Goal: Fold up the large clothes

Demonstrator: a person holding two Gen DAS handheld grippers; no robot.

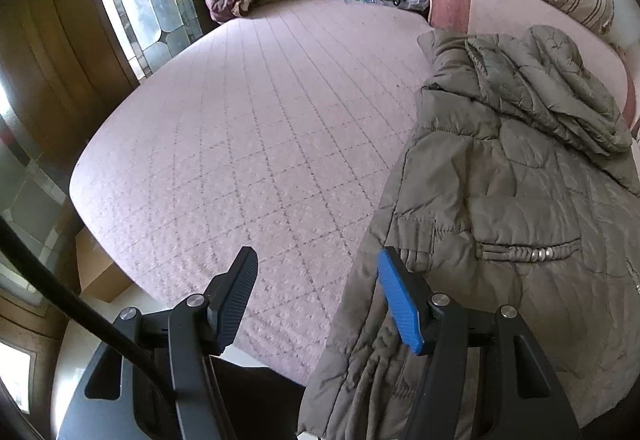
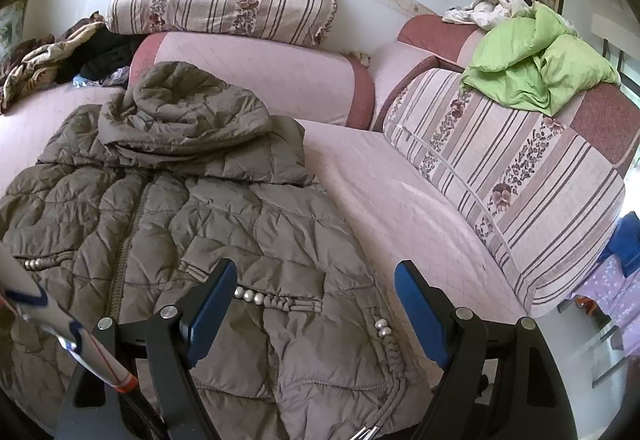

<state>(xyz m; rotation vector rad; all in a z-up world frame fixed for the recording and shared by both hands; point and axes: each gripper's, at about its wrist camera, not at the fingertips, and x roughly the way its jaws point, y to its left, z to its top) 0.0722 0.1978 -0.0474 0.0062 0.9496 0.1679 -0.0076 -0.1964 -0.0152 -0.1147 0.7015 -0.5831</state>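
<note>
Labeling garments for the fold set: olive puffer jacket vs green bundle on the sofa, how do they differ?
The puffer jacket is dull olive; the green bundle is bright lime. The jacket lies spread on the seat cover, zipper up; the bundle sits crumpled atop the striped cushion. Neither is folded.

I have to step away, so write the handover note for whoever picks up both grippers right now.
Left gripper: open, holding nothing, over the sofa seat beside the sleeve edge of the jacket.
Right gripper: open, empty, above the jacket's lower right side near the beaded pocket.
Jacket: olive quilted, front up and zipped, spread flat on the seat, hood lying toward the back cushions; hem at the front edge.
Done: the jacket is laid out; no fold is visible.
Left: fold the sleeves and sides in, then fold it lengthwise, hood included.
</note>
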